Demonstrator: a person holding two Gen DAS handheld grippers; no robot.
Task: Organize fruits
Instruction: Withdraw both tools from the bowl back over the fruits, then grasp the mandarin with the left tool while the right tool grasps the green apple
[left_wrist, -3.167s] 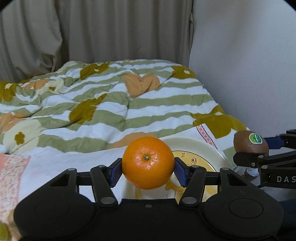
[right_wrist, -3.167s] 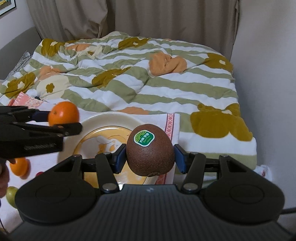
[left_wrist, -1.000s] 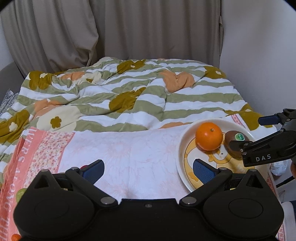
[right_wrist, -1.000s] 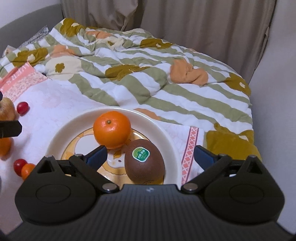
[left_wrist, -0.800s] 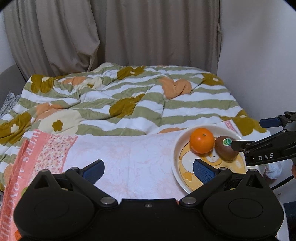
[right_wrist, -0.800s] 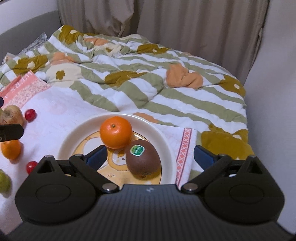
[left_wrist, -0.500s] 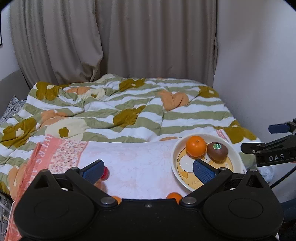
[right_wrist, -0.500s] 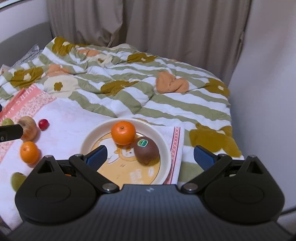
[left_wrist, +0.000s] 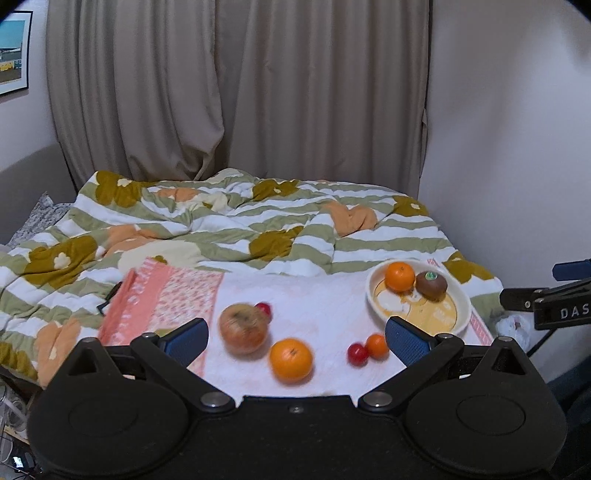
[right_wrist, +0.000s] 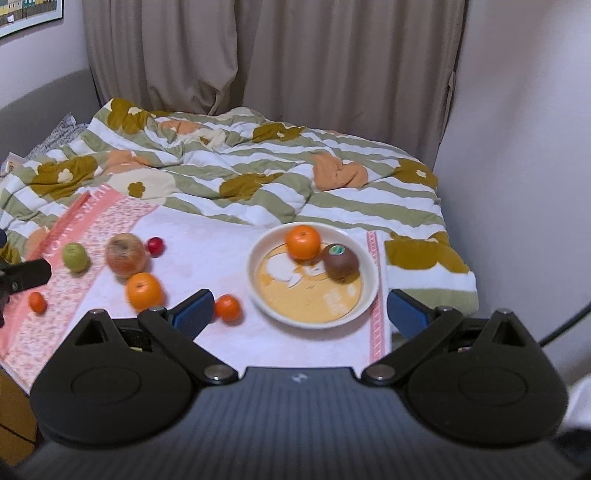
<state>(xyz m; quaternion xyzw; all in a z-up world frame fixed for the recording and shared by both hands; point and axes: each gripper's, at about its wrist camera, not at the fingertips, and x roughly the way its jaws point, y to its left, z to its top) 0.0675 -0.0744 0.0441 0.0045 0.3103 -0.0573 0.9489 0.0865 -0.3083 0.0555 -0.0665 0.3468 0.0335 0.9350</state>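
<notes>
The cream plate (right_wrist: 362, 299) lies on the pink-and-white cloth (right_wrist: 207, 254) just ahead of the right gripper (right_wrist: 300, 312), between its two blue pads, and it holds an orange (right_wrist: 303, 242) at the far side with a brown kiwi (right_wrist: 340, 262) touching it on the right. The rest of the fruit lies loose on the cloth to the left of that gripper: a second orange (right_wrist: 144, 291), an apple (right_wrist: 125, 254), a green fruit (right_wrist: 75, 257), a small red one (right_wrist: 155, 246) and two small orange ones (right_wrist: 228, 307). The left gripper (left_wrist: 294, 336) looks over the apple (left_wrist: 242, 328) and the loose orange (left_wrist: 290, 360), with the plate (left_wrist: 463, 306) off beyond its right finger. Both grippers stand spread wide and carry nothing. About three seconds ago the left one gripped the orange and the right one the kiwi above the plate; both fruits now rest on it, and each gripper has pulled back and up, so more of the cloth shows.
</notes>
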